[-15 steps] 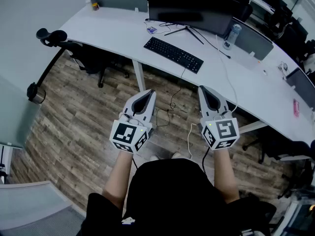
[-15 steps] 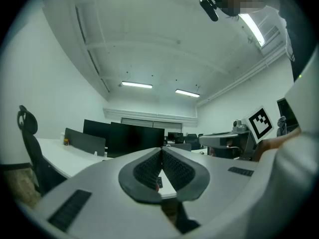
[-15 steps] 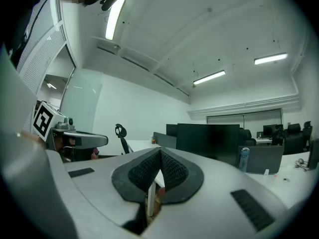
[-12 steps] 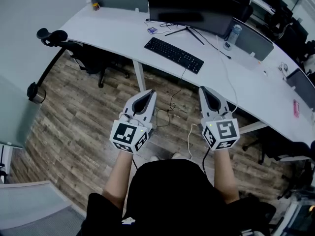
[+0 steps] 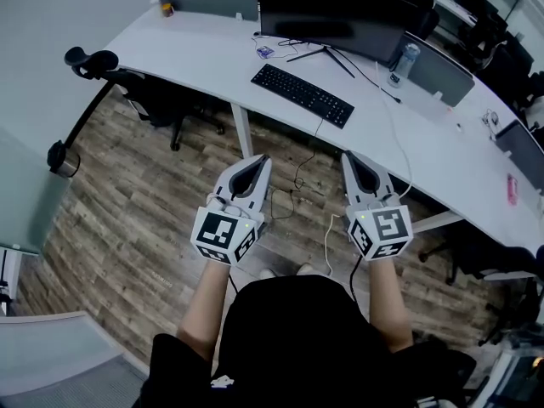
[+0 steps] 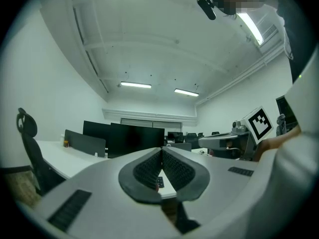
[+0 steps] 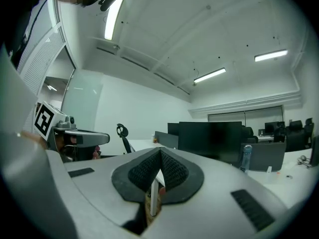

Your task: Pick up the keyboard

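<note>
From the head view, the keyboard [image 5: 303, 95] lies flat on the white desk [image 5: 187, 53], well ahead of both grippers and roughly between their lines. Its cable [image 5: 311, 138] hangs off the near edge. It looks like a light, stiff slab of black plastic. I'd take it by its two short ends, minding the cable's drag. The left gripper [image 5: 261, 158] and right gripper [image 5: 346, 155] hover over wood-grain floor.

In the left gripper view, the ribbed dark pads [image 6: 149, 166] meet with nothing between them.

In the right gripper view, the jaws are likewise pressed together and empty.
</note>
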The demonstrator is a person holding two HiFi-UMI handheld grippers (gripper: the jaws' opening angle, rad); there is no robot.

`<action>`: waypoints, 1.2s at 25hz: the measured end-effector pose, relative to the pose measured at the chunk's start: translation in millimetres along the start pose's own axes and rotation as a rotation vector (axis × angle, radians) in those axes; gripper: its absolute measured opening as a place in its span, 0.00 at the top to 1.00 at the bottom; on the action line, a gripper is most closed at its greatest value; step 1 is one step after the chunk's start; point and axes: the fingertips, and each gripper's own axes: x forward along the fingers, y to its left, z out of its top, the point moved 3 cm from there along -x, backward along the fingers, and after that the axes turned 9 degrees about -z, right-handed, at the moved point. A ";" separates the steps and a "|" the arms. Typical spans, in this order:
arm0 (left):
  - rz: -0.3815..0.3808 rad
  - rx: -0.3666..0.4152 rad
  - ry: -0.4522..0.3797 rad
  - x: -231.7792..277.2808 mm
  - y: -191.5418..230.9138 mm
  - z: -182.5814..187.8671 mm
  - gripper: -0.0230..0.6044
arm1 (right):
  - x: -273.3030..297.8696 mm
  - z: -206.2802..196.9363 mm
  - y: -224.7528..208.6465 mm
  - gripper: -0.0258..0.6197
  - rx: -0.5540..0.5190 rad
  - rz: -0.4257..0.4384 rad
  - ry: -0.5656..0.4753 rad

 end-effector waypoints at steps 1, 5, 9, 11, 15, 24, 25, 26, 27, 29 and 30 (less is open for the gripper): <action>-0.001 0.000 0.000 -0.4 0.2 -0.5 0.95 | 0.7 -0.5 0.5 0.95 0.000 0.001 0.002; 0.001 0.016 0.012 -5.6 2.6 -2.5 0.95 | 3.3 -0.8 4.9 0.95 0.001 0.002 0.005; 0.003 0.005 0.015 -15.5 9.8 -6.5 0.95 | 4.9 -1.8 13.8 0.95 0.006 -0.001 0.006; -0.002 0.005 0.025 -19.7 10.4 -9.7 0.95 | 4.4 -3.3 17.8 0.95 0.007 -0.004 0.010; -0.011 0.004 0.034 -25.2 12.2 -12.2 0.95 | 2.7 -5.0 23.8 0.95 0.003 -0.013 0.019; -0.013 -0.015 0.029 -29.9 22.8 -10.3 0.95 | 10.8 -2.3 30.1 0.95 -0.007 -0.004 0.032; -0.012 -0.011 0.028 -29.1 23.7 -9.8 0.95 | 12.3 -2.1 30.2 0.95 -0.009 -0.003 0.032; -0.011 -0.009 0.028 -28.3 24.7 -9.4 0.95 | 13.8 -2.1 30.3 0.95 -0.009 -0.001 0.032; -0.011 -0.014 0.024 -27.8 26.0 -8.7 0.95 | 15.5 -2.0 30.1 0.95 -0.006 -0.001 0.032; -0.017 -0.045 0.003 -26.7 29.5 -6.4 0.95 | 19.9 -2.0 29.0 0.95 0.008 -0.001 0.029; -0.020 -0.058 -0.007 -26.1 31.2 -5.6 0.95 | 22.5 -2.0 28.3 0.95 0.018 0.000 0.025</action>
